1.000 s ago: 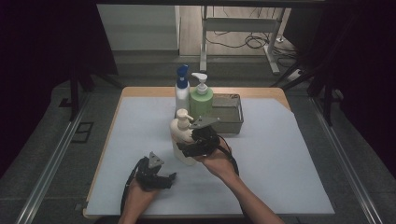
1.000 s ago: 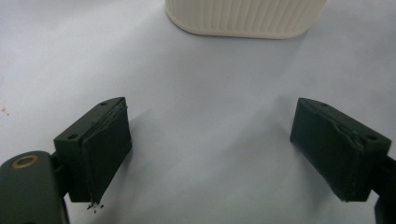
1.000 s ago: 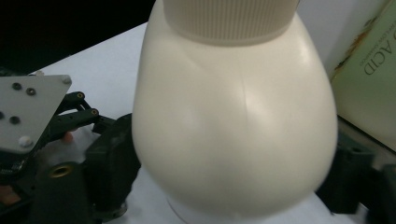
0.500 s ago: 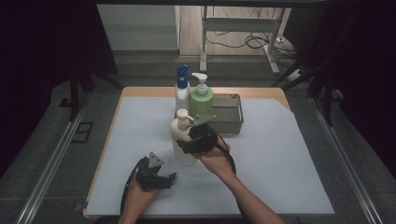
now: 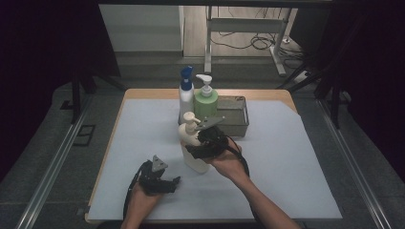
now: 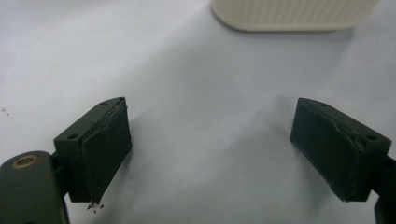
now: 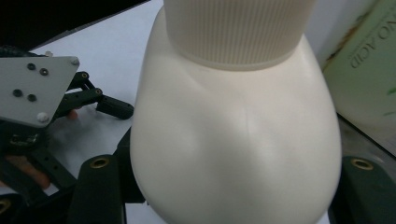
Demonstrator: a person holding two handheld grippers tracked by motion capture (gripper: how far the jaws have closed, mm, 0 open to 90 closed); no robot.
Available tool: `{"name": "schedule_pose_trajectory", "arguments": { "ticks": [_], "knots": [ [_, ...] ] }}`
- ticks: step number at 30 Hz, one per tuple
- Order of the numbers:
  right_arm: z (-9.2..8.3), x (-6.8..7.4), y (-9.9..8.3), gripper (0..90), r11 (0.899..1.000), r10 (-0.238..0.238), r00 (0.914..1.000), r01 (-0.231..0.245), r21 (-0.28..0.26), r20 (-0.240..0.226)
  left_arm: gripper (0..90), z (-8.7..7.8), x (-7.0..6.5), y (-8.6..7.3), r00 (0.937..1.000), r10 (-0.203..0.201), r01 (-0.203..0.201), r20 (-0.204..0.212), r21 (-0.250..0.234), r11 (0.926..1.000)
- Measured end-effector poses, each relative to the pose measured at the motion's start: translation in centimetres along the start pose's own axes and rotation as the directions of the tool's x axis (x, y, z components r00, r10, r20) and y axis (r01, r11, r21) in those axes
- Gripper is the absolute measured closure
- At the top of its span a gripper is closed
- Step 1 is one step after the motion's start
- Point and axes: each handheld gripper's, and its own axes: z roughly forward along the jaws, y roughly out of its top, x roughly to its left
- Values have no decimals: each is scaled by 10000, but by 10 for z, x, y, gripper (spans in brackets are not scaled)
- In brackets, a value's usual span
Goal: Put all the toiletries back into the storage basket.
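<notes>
In the high view, the right gripper (image 5: 203,145) is clamped on the cream pump bottle (image 5: 192,149), standing on the white mat (image 5: 296,162) before the tray (image 5: 239,125). In the left gripper view, the left gripper (image 6: 224,154) is wide apart, empty. In the right gripper view, the smooth rounded bottle body could slip if lifted quickly.

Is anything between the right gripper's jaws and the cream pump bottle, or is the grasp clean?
Nothing visible stands between them. The right gripper has its jaws on either side of the cream pump bottle, having just closed in on its body, pads at its sides.
</notes>
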Motion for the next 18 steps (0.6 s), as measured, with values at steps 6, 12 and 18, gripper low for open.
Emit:
{"name": "schedule_pose_trajectory", "arguments": {
  "ticks": [6, 12, 18],
  "knots": [
    [-16, -8, -1, 368, 9998, 177, 9998, -177, -60, 70, 120, 0, 0, 0, 10000, 28, -28, -3, 24, 10000],
    [-33, -16, -3, 368, 9993, 340, 9994, -338, -179, 89, 120, 0, 0, 0, 10000, 29, -29, -1, 25, 10000],
    [-50, -25, -3, 368, 9984, 469, 9987, -463, -323, 181, 120, 0, 0, 0, 10000, 31, -31, 8, 33, 10000]
  ]
}}
